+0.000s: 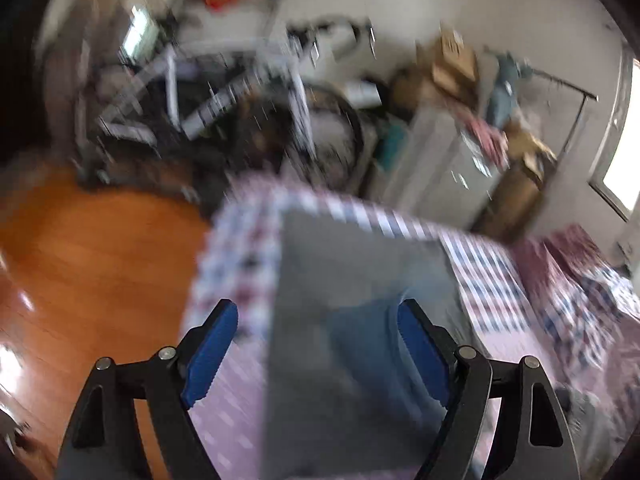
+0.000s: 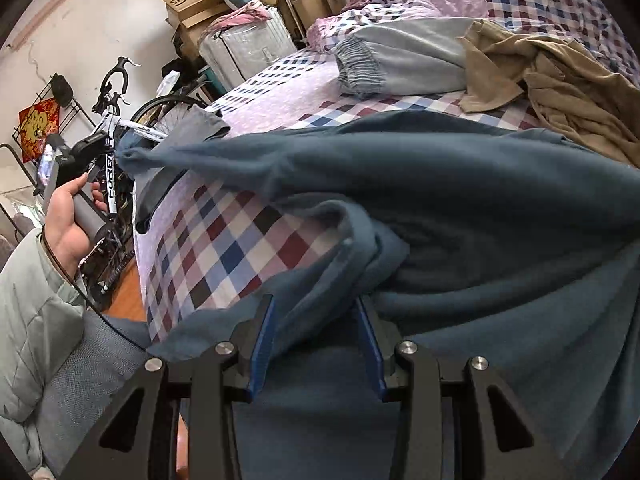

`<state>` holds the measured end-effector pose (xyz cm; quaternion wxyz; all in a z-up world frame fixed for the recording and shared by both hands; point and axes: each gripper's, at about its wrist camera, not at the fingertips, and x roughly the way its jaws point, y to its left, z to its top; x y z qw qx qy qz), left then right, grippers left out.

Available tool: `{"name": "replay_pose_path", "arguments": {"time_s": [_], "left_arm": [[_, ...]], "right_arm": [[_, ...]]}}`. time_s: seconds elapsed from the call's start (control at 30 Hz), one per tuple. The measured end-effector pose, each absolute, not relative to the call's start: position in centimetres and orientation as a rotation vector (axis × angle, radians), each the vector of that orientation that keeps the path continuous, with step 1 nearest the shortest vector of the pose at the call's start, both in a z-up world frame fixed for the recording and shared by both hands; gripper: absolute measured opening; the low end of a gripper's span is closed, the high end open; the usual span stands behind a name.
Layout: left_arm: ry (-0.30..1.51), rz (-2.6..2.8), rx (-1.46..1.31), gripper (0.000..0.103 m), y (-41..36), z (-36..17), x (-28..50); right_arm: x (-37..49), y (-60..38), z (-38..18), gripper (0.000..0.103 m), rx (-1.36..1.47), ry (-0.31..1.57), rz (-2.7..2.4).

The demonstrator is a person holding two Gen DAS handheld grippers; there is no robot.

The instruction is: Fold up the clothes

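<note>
The dark teal garment (image 2: pixel 460 200) is lying draped across the checkered bedspread (image 2: pixel 224 256), its near edge hanging over the bed's side. The right gripper (image 2: pixel 316 344) is at that near edge, its blue pads clamped on a bunched fold of the teal cloth. At the garment's far corner, off the left of the bed, the person's left hand (image 2: pixel 70 220) is gripping the other tool's handle, and the cloth there is pulled to a point. In the left wrist view, which is badly blurred, the left gripper (image 1: pixel 316 352) is showing its jaws standing wide apart above grey-blue cloth (image 1: pixel 360 320) on the bed; nothing appears pinched. Farther up the bedspread, a pale grey garment (image 2: pixel 400 60) and a tan one (image 2: pixel 560 80) are lying crumpled.
</note>
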<state>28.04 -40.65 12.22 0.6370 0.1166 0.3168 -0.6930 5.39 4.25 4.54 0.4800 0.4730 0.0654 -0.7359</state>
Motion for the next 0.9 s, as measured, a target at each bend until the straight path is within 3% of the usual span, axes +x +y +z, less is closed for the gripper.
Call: {"name": "replay_pose_path", "arguments": {"time_s": [0.2,0.33,0.47,0.53,0.73,0.9], "left_arm": [[0.614,-1.649,0.243,0.085,-38.8,13.3,28.1],[0.879,-2.084,0.339,0.085,-36.6,12.4,24.5],[1.153,-2.473,0.620,0.085,-32.4,9.7,18.3],[1.208,-2.591,0.725,0.085,-29.7,9.0,16.3],[0.866,-2.967,1.049,0.085,-19.6,9.3,12.2],[0.661,-3.027,1.341,0.085,-13.0,7.3,10.0]], "right_arm": [[6.2,3.4,4.3,0.043,1.153,0.155,-1.785],[7.5,2.3,4.5,0.043,1.109,0.151,-1.732],[8.5,1.8,4.9,0.045,1.061,0.111,-1.649],[8.1,2.3,5.1,0.045,1.051,0.103,-1.640],[6.0,6.2,7.0,0.045,1.011,0.057,-1.664],[1.8,14.1,9.7,0.045,0.927,-0.159,-1.897]]}}
